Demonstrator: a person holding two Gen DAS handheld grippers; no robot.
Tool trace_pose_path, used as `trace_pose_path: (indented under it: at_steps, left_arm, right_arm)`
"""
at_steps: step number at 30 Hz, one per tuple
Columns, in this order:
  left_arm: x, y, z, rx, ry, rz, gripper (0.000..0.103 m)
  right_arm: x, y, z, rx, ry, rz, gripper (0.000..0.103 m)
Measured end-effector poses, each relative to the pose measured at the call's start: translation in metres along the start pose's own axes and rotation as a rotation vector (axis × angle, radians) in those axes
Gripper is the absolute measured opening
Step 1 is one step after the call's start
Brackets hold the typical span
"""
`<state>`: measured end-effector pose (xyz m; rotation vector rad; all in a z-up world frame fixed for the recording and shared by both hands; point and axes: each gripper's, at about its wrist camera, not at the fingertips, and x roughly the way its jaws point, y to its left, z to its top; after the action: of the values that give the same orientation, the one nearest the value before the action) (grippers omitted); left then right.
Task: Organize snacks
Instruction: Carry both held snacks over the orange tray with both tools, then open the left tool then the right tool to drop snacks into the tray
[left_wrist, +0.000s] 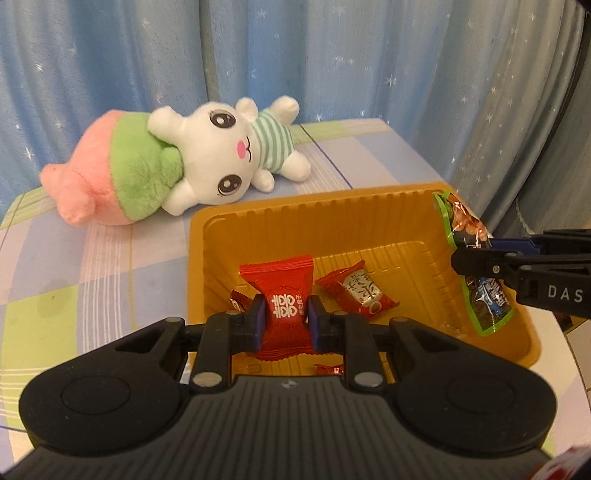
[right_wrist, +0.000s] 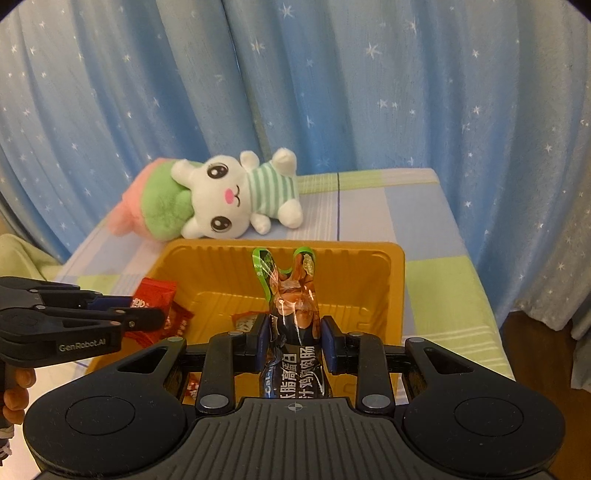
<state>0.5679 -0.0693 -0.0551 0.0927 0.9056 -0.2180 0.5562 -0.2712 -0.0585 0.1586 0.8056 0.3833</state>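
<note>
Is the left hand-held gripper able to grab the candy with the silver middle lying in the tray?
Probably not right now. The left hand-held gripper is already shut on a red candy. The silver-middled candy lies uncovered in the yellow tray, so it must let go first.

A: We are seeing the orange tray (left_wrist: 369, 221) looking like thin, ribbed, slightly shiny plastic.

B: Yes, and the red candy wrapper (left_wrist: 284, 291) is shining like glossy foil. The sausage packet (right_wrist: 295, 306) is reflecting light too.

A: The plush rabbit (left_wrist: 229, 155) is looking soft and fuzzy, the checked tablecloth (left_wrist: 74, 266) matt cloth, the left gripper (left_wrist: 284, 319) matt black plastic.
</note>
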Motion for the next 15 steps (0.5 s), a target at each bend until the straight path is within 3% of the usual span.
trace_pose_path:
  at_steps: [15]
  left_arm:
    - [0.034,-0.008,0.005,0.039,0.028,0.005,0.022]
  right_arm:
    - [0.022,-0.014,-0.004,0.017,0.044,-0.028,0.030]
